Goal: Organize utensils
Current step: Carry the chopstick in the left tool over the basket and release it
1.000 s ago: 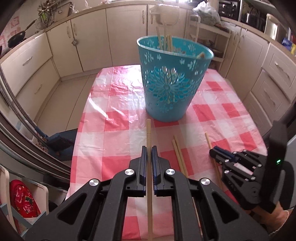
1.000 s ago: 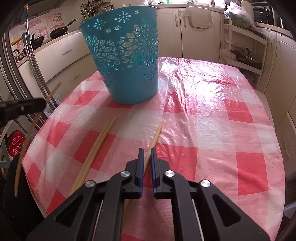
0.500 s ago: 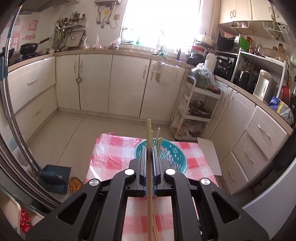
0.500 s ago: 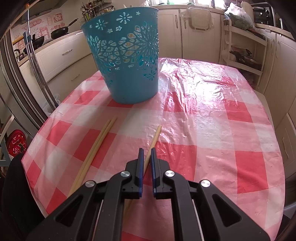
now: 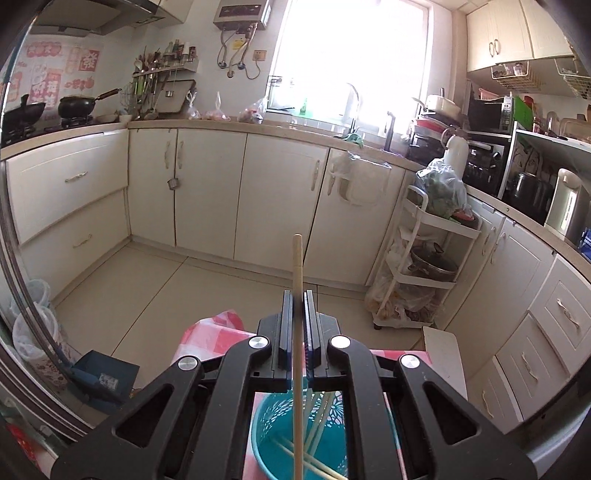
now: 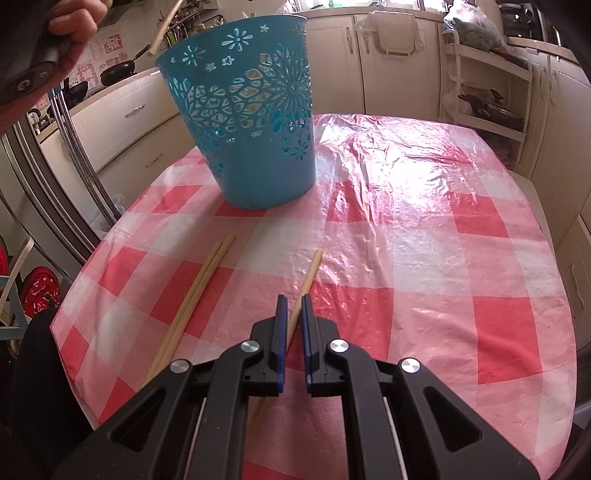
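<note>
My left gripper (image 5: 297,295) is shut on a wooden chopstick (image 5: 297,266) and holds it high over the open teal basket (image 5: 266,443), which has several chopsticks inside. In the right wrist view the basket (image 6: 251,122) stands at the back left of the red-checked table (image 6: 424,258). Above its rim are a hand (image 6: 74,22) and the lower end of the held chopstick (image 6: 162,33). My right gripper (image 6: 293,299) sits low over the table, shut on a single chopstick (image 6: 310,269) that passes between its jaws. A pair of chopsticks (image 6: 195,291) lies to its left.
Cream cabinets line the walls around the table. A white trolley rack (image 5: 424,258) with bags and a pot stands at the right. A blue dustpan (image 5: 99,376) and a metal pole (image 6: 74,147) are beside the table's left edge.
My left gripper has risen with its chopstick from just above the tablecloth to over the basket's mouth. The right gripper has stayed where it was.
</note>
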Demonstrator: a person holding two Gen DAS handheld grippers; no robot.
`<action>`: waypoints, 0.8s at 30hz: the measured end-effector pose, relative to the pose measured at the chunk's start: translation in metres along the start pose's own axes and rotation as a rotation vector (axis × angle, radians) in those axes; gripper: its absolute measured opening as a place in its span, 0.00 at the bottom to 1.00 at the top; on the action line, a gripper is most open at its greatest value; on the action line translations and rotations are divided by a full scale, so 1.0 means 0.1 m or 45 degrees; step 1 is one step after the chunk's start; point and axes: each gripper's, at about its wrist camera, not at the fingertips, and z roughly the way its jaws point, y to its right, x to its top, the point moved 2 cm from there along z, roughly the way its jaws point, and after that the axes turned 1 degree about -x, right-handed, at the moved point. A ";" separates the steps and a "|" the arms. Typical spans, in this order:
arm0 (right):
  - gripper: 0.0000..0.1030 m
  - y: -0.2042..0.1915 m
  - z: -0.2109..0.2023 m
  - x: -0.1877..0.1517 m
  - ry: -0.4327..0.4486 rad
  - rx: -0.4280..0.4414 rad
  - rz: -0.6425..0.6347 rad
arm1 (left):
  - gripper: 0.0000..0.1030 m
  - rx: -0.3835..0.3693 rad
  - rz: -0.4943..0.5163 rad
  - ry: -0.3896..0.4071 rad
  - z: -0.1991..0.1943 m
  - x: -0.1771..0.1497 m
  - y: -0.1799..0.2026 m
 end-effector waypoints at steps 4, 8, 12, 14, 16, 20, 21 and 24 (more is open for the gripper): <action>0.08 0.03 0.01 0.01 -0.005 0.026 0.027 | 0.05 0.012 -0.034 -0.018 0.27 -0.15 -0.02; 0.08 0.05 0.01 0.01 -0.008 0.042 0.042 | 0.05 0.023 -0.034 -0.037 0.45 -0.31 -0.01; 0.08 0.05 0.01 0.01 -0.008 0.049 0.049 | 0.05 0.009 -0.053 -0.052 0.48 -0.33 -0.04; 0.08 0.06 0.01 0.01 -0.009 0.051 0.051 | 0.05 -0.002 -0.046 -0.029 0.41 -0.27 -0.04; 0.08 0.05 0.02 0.01 -0.009 0.052 0.052 | 0.05 -0.012 -0.048 -0.020 0.35 -0.22 -0.05; 0.08 0.05 0.02 0.02 -0.009 0.053 0.053 | 0.05 -0.024 -0.071 -0.001 0.29 -0.15 -0.04; 0.08 0.06 0.02 0.02 -0.010 0.054 0.055 | 0.05 -0.026 -0.075 0.001 0.27 -0.15 -0.03; 0.08 0.06 0.02 0.02 -0.010 0.056 0.057 | 0.05 -0.027 -0.068 -0.004 0.27 -0.14 0.00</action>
